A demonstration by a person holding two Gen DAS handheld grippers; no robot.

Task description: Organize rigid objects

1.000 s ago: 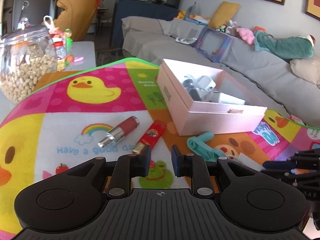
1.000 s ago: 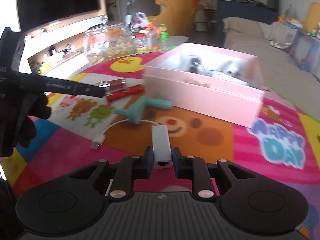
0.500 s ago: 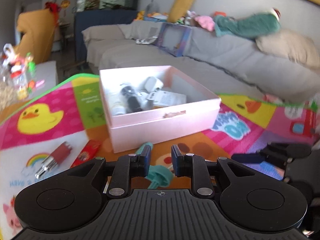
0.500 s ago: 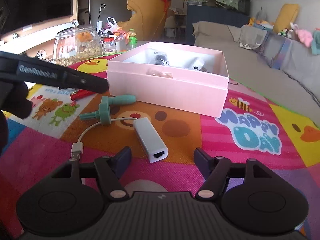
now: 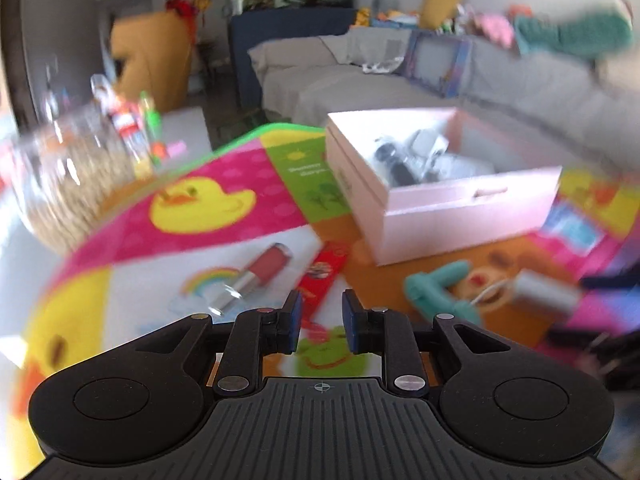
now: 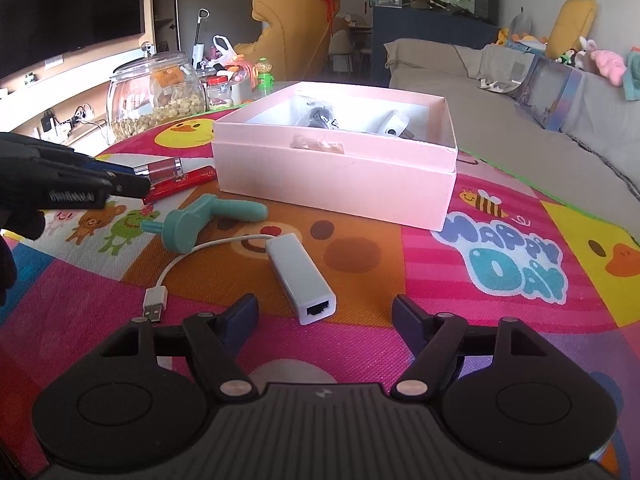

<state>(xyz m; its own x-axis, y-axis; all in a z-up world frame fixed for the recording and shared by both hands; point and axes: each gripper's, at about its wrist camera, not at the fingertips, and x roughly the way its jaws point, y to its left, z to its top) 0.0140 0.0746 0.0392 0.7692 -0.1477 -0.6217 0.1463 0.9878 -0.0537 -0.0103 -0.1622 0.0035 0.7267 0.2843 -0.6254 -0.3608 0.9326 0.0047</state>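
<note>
A pink box (image 6: 336, 168) (image 5: 448, 196) holding several small devices sits on a colourful mat. In front of it lie a white USB adapter with cable (image 6: 300, 276) (image 5: 544, 292), a teal tool (image 6: 212, 220) (image 5: 436, 284), a red flat item (image 6: 180, 184) (image 5: 324, 276) and a red lipstick tube (image 5: 256, 276) (image 6: 160, 168). My right gripper (image 6: 324, 316) is open and empty, just behind the adapter. My left gripper (image 5: 320, 320) has its jaws close together with nothing between them, above the red flat item; it also shows in the right wrist view (image 6: 120, 186).
A glass jar of nuts (image 6: 156, 96) (image 5: 68, 176) and small bottles (image 6: 224, 88) stand at the mat's far left. A grey sofa (image 6: 540, 112) with toys and a picture box runs behind and to the right.
My right gripper let go of the white adapter, opened wide and backed off. My left gripper swung right toward the box, then back left over the red item and lipstick.
</note>
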